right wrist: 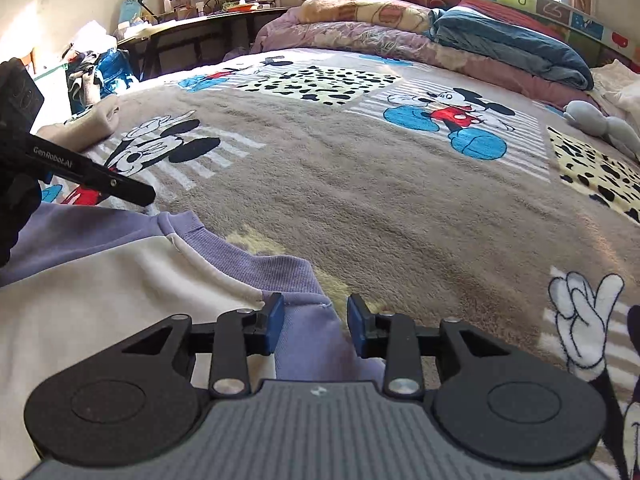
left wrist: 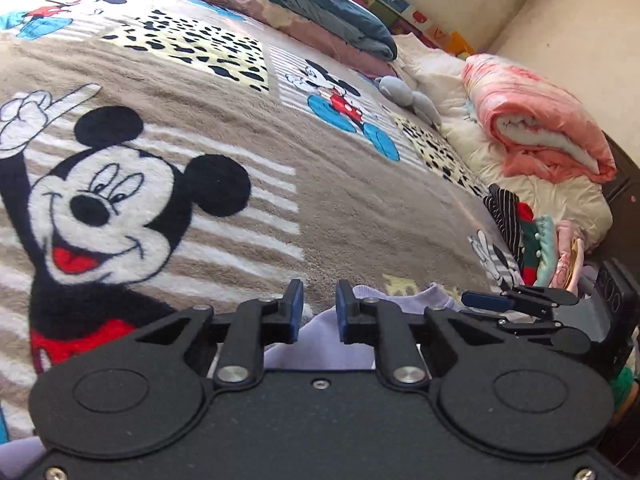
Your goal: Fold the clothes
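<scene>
**Folding barely begun: sweatshirt spread flat, both grippers poised at its shoulders**

Nearest in the right wrist view, the right hand-held gripper, jaws parted, holding nothing, poised over the lilac shoulder of the sweatshirt just right of the ribbed collar. In the left wrist view, the left hand-held gripper, likewise parted with only a narrow gap, empty, with lilac cloth showing under and between the fingers; contact with the fabric not certain from either view. Lying flat on the Mickey Mouse blanket, the sweatshirt, cream front with lilac sleeves and collar, apparently unfolded; sleeves and hem out of frame, so no telling whether any fold has been made lower down.

Judged progress on this garment: laid out and smoothed, first fold not yet made. Left to do, most likely: grip both shoulders, bring the sides or sleeves in, then double the body over.

Right of the sweatshirt, at the blanket's edge in the left wrist view, a stack of small garments, striped, red-green, mint and pink, looking already folded, hence probably finished work. Left of the sweatshirt, a beige item bunched on the bed, possibly awaiting its turn.

Farther beyond the sweatshirt, a rolled pink quilt, a grey soft toy, and folded blue bedding by the wall.
</scene>
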{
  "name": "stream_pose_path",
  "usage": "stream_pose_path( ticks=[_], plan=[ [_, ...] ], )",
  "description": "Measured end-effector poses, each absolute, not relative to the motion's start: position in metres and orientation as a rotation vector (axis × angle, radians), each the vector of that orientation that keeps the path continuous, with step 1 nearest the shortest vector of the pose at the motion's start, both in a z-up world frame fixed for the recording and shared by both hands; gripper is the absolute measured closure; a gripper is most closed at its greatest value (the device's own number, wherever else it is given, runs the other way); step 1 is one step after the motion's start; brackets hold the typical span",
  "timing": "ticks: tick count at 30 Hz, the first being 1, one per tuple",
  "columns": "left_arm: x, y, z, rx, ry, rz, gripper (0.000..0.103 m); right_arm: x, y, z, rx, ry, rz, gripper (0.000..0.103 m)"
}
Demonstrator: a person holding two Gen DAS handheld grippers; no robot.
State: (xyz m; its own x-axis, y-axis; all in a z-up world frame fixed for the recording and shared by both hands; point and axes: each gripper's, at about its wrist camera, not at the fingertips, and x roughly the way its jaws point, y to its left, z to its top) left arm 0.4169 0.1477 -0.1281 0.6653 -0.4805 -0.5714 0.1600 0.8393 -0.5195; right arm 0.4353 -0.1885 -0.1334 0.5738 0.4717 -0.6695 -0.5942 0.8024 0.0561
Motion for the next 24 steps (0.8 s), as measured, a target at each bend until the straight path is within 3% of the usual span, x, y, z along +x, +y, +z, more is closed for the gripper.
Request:
stream_pose_path(
  ticks=[4, 8, 15, 20, 24],
  plan=[
    [0.365, 0.185, -0.113, -0.464, 0.688, -0.22, 0.085, 0.418, -0.189, -0.125, -0.21, 0.699, 0.618, 0.068],
    [0.303, 0.208, -0.105, -0.398, 0.619, 0.012, 0.065, 0.402, -0.157, -0.111, -0.214, 0.65, 0.678, 0.068],
    [0.229, 0.262, -0.115, -0.333, 0.578, 0.34, 0.064, 0.41, -0.082, -0.106, -0.111, 0.676, 0.754, 0.069],
    [0.234, 0.264, -0.127, -0.227, 0.632, 0.43, 0.07, 0.428, -0.05, -0.135, -0.154, 0.756, 0.7, 0.07],
    [0.23, 0.258, -0.112, -0.254, 0.54, 0.241, 0.07, 0.444, -0.052, -0.134, -0.096, 0.776, 0.632, 0.07]
  ],
)
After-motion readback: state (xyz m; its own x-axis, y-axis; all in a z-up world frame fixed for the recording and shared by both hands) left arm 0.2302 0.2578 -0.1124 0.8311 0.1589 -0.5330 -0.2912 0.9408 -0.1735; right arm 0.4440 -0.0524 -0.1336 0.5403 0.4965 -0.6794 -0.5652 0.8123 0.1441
